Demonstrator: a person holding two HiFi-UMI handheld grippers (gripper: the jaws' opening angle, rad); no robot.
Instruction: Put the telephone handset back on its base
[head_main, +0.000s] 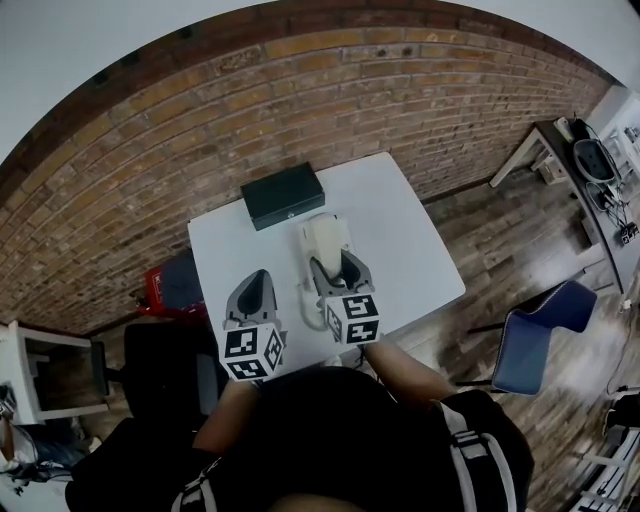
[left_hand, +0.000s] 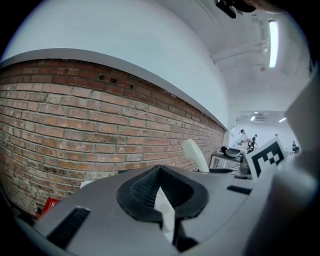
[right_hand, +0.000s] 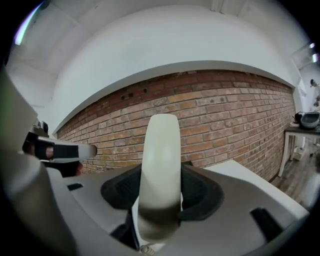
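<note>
Left gripper clenched on nothing, over my near table edge. My right gripper grasps the cream handset above the white table, with the coiled cord beside it. Bare tabletop to the right. Black box at the far edge, brick wall behind. Blue chair off right.

Grey left gripper, grey right gripper

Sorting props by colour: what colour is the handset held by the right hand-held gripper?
The handset is cream-white, clearest in the right gripper view.
</note>
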